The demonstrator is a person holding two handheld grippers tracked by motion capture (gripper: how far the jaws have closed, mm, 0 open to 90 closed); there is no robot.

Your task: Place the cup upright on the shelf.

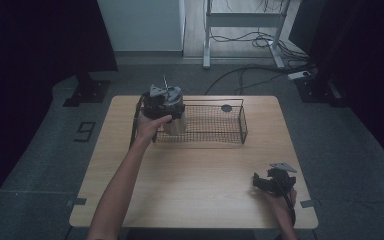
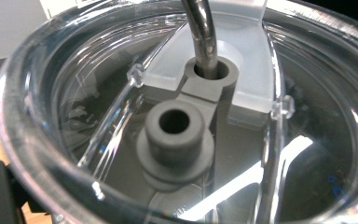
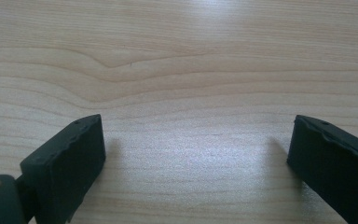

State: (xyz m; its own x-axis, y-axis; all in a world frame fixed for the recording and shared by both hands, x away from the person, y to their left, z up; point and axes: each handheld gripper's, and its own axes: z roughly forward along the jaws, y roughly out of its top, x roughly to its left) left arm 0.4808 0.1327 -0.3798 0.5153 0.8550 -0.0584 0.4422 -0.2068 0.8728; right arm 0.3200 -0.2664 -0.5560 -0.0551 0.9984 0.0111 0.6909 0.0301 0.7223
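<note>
A clear tumbler (image 1: 175,122) with a see-through lid (image 2: 121,93) and a metal straw (image 2: 203,32) hangs at the left end of the black wire basket (image 1: 220,139). My left gripper (image 1: 166,111) grips it from above at the rim, its body covering the tumbler's top. In the left gripper view the straw passes through a grey hole (image 2: 210,71), a second grey spout (image 2: 175,135) sits beside it, and one black jaw shows at the lower left corner. My right gripper (image 3: 196,158) stands open just over the bare wooden table (image 3: 177,56), with nothing between its jaws, at the front right (image 1: 266,182).
A small dark round thing (image 1: 226,108) lies at the far side of the basket. The table (image 1: 190,185) has its front edge close to the right hand. Beyond it are a desk frame (image 1: 240,30), floor cables (image 1: 250,70) and dark curtains.
</note>
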